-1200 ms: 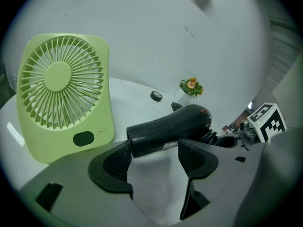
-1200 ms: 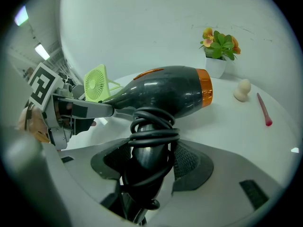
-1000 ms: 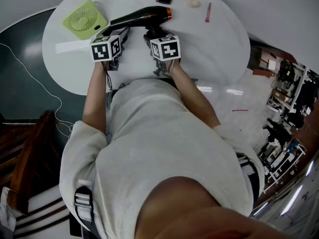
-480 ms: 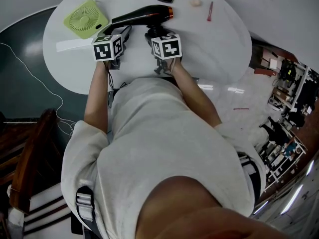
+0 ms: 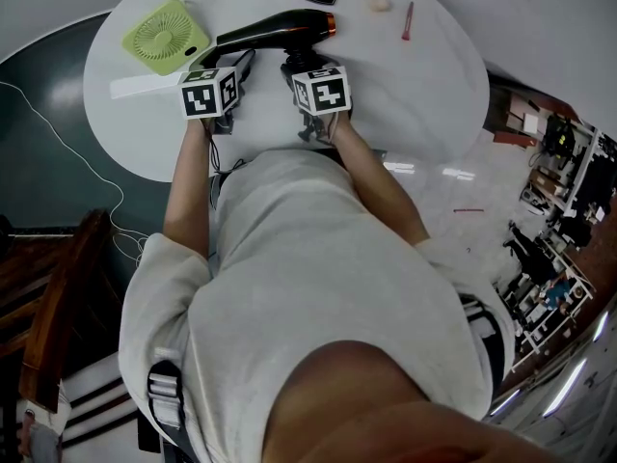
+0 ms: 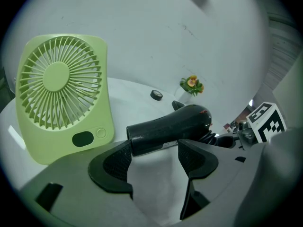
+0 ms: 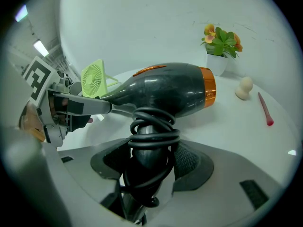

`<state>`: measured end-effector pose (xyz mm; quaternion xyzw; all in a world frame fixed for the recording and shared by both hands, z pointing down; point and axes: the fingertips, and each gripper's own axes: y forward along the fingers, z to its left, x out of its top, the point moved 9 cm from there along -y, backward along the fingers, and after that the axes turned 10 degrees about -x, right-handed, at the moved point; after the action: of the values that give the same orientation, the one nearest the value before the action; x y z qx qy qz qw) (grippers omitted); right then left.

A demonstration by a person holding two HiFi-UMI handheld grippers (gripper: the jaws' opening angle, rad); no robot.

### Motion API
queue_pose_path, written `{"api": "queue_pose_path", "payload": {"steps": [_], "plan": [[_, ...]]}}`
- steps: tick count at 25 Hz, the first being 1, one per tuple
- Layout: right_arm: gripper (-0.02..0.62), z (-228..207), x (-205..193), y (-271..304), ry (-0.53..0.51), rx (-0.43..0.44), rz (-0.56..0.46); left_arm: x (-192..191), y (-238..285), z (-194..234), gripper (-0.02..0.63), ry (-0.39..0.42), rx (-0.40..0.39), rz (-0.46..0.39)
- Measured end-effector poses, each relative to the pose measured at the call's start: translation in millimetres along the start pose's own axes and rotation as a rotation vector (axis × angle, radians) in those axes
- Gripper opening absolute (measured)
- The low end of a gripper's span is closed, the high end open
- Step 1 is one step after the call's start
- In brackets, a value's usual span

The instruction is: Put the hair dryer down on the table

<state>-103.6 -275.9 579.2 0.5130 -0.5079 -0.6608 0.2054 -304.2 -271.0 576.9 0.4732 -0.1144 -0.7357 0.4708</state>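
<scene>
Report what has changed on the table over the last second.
Nothing visibly changed. The right gripper still has its jaws closed on the cord-wrapped handle of the hair dryer. The left gripper stays open and empty near the dryer's nozzle. The green fan sits where it was.

view drift | hair dryer (image 5: 278, 29), fan (image 5: 166, 35) slightly higher in head view
</scene>
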Motion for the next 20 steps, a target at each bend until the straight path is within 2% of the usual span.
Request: {"api": "queue_pose_path", "payload": {"steps": [15,20], "plan": [[0.264,2.9,-8.0,1.3,-0.002,-0.026,-0.082,-9.0,1.8,-0.4,0.322,-0.016,0.022,0.007],[0.278,1.3,-10.7,0.7,-0.004,-0.030,-0.094,-16.3,1.4,-2.9,0.322,0.011,0.038,0.028]]}}
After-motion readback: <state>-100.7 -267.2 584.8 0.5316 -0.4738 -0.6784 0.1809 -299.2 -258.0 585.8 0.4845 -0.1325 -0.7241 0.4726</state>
